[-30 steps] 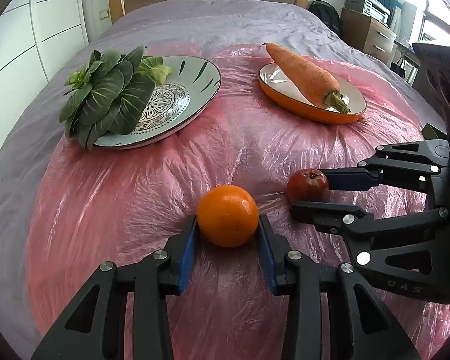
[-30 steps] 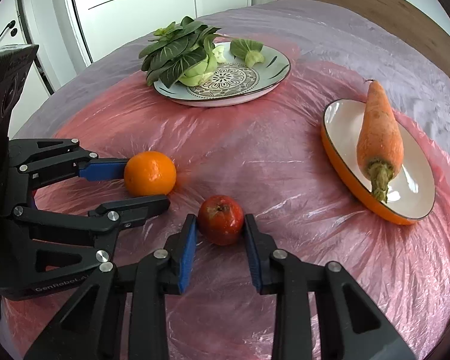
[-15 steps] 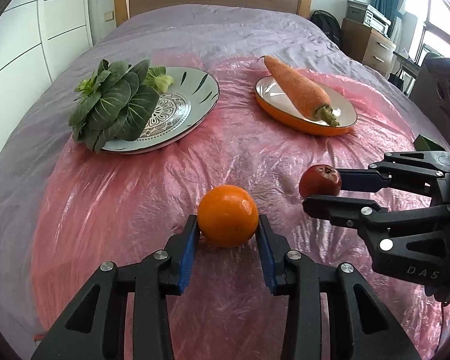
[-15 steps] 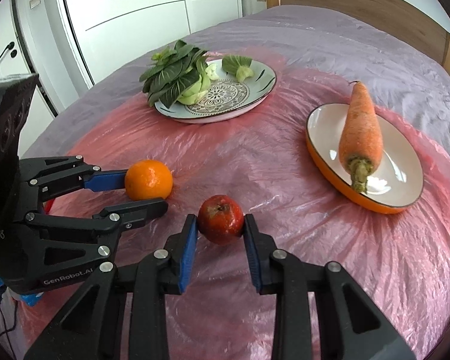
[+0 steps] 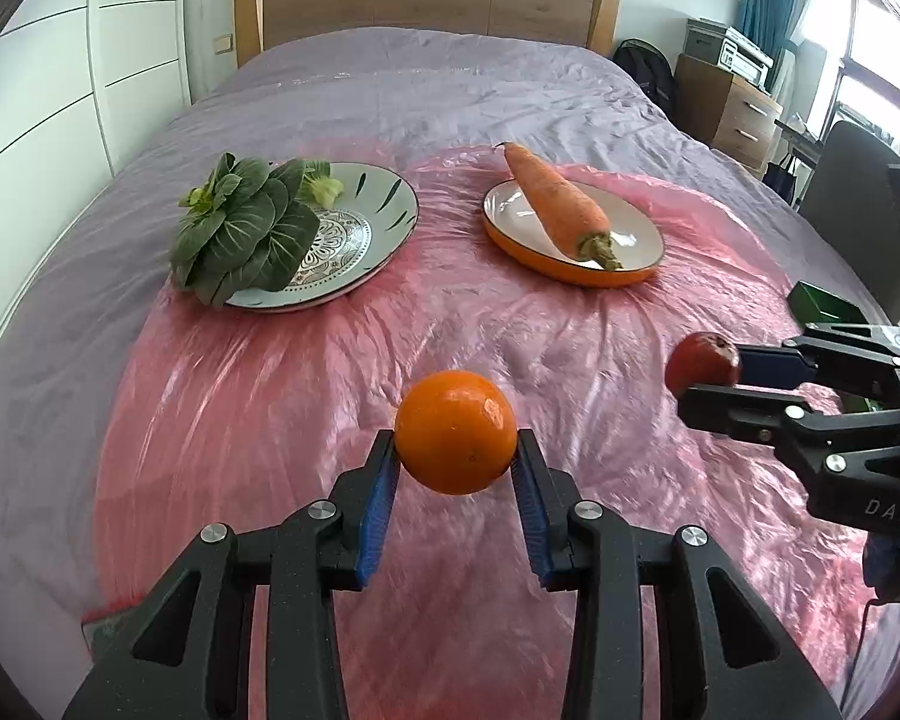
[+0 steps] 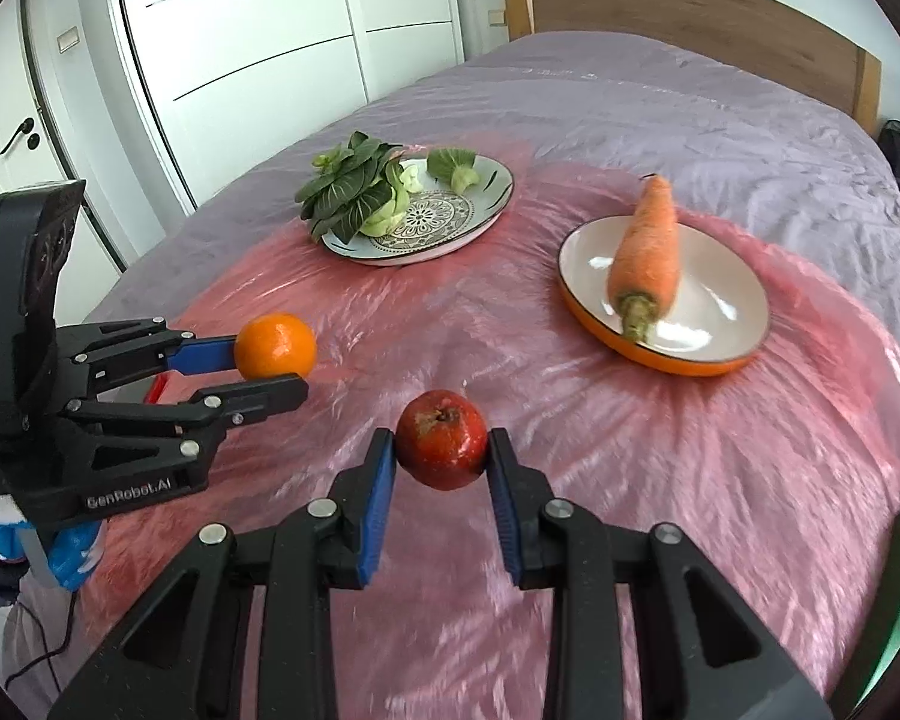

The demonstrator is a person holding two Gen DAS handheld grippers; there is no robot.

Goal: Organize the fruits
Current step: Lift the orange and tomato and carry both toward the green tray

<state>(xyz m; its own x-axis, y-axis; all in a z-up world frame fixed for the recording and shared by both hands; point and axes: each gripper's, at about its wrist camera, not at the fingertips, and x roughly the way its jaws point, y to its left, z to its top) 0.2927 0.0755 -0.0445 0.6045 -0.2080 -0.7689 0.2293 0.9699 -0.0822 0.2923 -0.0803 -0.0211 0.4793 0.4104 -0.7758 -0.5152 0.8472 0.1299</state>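
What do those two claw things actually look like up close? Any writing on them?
Both are matte black plastic frames with silver bolts and triangular cut-outs. Each gripper's fingers carry blue ribbed pads. The left gripper reads "GenRobot.AI" in white, with a black boxy housing on top and a thin black cable below. The right gripper shows the letters "DAS".

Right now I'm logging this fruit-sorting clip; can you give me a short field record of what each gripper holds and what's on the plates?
left gripper: shut on orange, lifted off the pink sheet
right gripper: shut on apple, also lifted
patterned plate: leafy greens
orange-rimmed plate: carrot
surface: bed under the pink sheet
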